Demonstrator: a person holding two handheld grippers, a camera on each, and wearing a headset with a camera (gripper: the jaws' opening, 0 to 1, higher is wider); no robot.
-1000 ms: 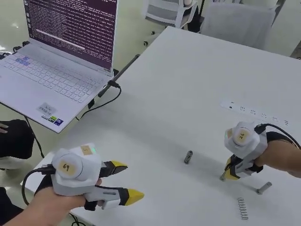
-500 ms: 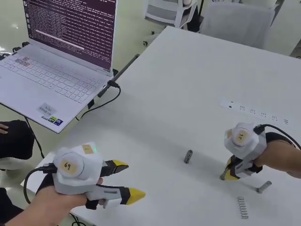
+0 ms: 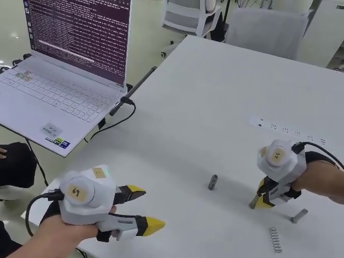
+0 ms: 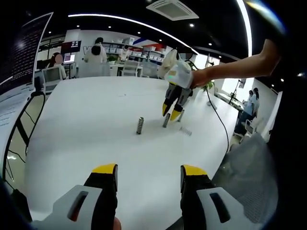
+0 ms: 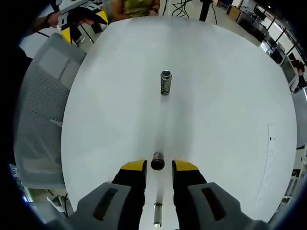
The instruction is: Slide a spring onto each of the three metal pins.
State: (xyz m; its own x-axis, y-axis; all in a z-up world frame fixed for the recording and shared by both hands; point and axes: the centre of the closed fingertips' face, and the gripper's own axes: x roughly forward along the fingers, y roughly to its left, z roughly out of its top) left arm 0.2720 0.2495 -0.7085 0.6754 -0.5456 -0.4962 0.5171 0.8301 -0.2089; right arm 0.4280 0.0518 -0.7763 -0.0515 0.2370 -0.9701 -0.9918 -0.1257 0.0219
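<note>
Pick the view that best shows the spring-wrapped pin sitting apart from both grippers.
The right gripper view: the spring-wrapped pin sits centred ahead of the fingers, coils and cap distinct. The head view shows it small and dark; the left gripper view shows it distant, near the right gripper.

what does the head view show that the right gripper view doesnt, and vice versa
Head view adds: the laptop, a loose spring and a bare pin lying on the table. Right gripper view adds: an end-on look at the sprung pin between the jaws of the right gripper, a gap on each side, and a person's torso past the table edge. Shared: that pin, a second sprung pin, the left gripper, the power strip.
</note>
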